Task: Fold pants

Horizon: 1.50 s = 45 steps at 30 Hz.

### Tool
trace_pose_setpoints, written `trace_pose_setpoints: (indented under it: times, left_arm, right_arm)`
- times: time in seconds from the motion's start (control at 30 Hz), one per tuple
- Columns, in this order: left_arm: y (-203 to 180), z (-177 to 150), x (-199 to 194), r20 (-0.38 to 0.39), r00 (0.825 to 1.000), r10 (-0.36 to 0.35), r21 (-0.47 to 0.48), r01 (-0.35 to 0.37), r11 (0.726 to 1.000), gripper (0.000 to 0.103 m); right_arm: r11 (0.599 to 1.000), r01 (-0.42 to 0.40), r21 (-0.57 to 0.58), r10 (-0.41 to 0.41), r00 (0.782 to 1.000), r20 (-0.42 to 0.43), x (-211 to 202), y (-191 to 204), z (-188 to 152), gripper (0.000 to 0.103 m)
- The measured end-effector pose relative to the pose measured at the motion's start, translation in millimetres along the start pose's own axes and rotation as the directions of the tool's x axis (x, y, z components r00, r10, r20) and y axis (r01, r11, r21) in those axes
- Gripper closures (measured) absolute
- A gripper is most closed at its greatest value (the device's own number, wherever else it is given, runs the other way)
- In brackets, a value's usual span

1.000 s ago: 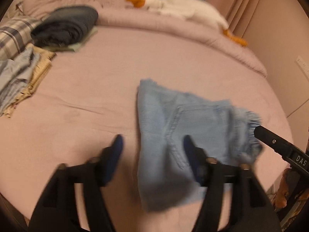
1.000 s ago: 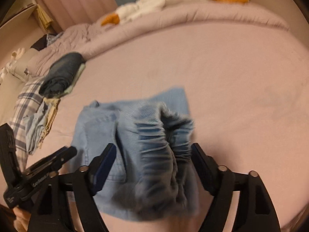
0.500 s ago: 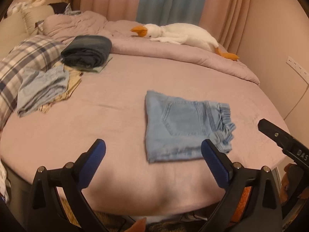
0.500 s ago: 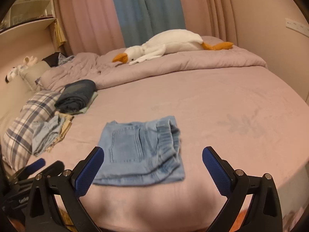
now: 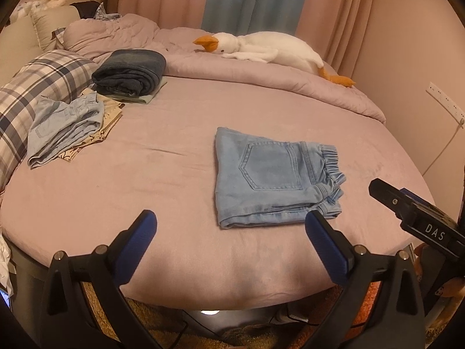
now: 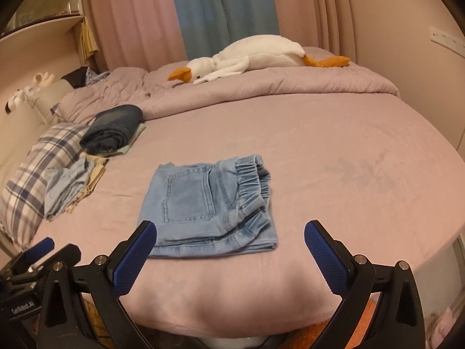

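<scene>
Item: pair of light blue denim pants with an elasticated waistband point(image 5: 273, 177), folded into a compact rectangle, back pocket uppermost, gathered waistband at the right-hand end. It lies flat on the mauve velour bedspread point(image 5: 174, 133), towards the near edge of the bed, free of both tools.

Left gripper point(image 5: 231, 228): black frame, blue textured pads. Jaws stand wide apart, having just been opening; nothing between them. It hangs over the near edge of the bed, short of the pants. Its right pad sits just in front of the garment's near right corner without touching it.

Right gripper point(image 6: 229, 237): same build. Jaws spread wide, having just been opening; nothing gripped. In its own view the left pad overlaps the pants' near left corner; contact cannot be told.

Other contents of the bed:
- Dark navy folded denim garment point(image 5: 130, 71), on a pale green folded cloth, far left.
- Pale blue folded garment point(image 5: 62, 128), on top of a cream patterned cloth, left side, nearer than the navy one.
- Blue-and-white plaid pillow point(image 5: 35, 87), at the left edge.
- White plush goose with orange beak and feet point(image 5: 267, 49), stretched along the rolled mauve quilt at the far side.

Backdrop: pink and blue curtains point(image 6: 203, 11).
</scene>
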<state>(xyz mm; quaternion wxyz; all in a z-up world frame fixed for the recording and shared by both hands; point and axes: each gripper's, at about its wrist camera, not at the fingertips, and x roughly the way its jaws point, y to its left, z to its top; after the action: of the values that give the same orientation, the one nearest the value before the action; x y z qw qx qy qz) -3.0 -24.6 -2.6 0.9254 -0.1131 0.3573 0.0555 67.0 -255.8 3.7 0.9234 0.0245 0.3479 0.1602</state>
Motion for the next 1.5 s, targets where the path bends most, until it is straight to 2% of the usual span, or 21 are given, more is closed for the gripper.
trace_pose_setpoints:
  times: [0.33,0.6,1.5]
  left_arm:
    - [2.6,-0.6,-7.5,0.021,0.999,0.039,-0.001,-0.039,0.999,0.001]
    - [3.7,0.2,-13.0,0.034,0.999,0.033,-0.014,-0.033,0.999,0.001]
    - [4.4,-0.4,-16.9,0.041,0.999,0.028,-0.017,-0.027,0.999,0.001]
  right_arm:
    - [1.000,0.011,-0.006,-0.011,1.000,-0.017,2.9,6.7,-4.7,0.002]
    - [1.000,-0.026,0.007,0.026,0.999,-0.019,0.6,8.3,-5.9,0.002]
    - [1.000,-0.009,-0.002,0.009,0.999,-0.032,4.1,11.3,-9.6,0.002]
